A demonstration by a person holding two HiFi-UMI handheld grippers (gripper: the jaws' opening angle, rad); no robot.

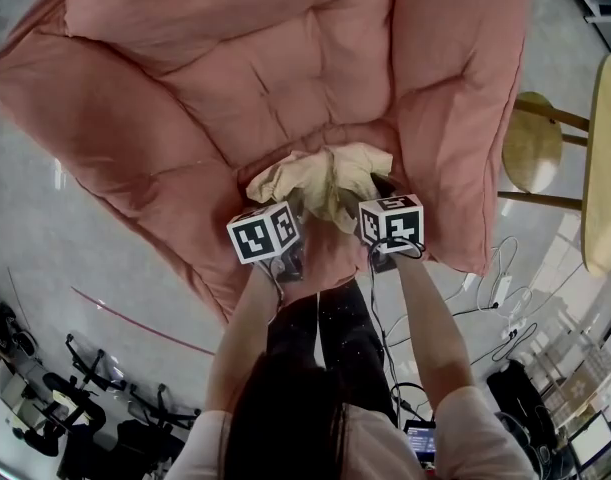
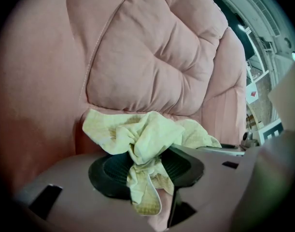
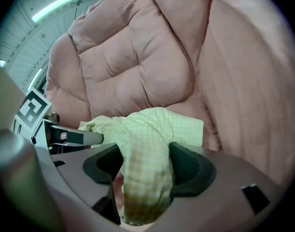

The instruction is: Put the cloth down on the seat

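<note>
Where the seat meets the backrest of the pink padded chair (image 1: 235, 78), the pale yellow checked cloth (image 1: 325, 180) is seen lying crumpled in loose, bunched folds. A twisted fold is draped between the parted jaws of the left gripper (image 2: 146, 170), no longer pinched. A broader band is hung through the right gripper (image 3: 149, 170), whose jaws are likewise spread slack around it.

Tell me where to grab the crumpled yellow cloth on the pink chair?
Pinch the cloth at its raised, bunched folds near the front edge of the pink chair, coming from the front. The chair's puffy back blocks the far side, and the crumpled ridges stand up.
</note>
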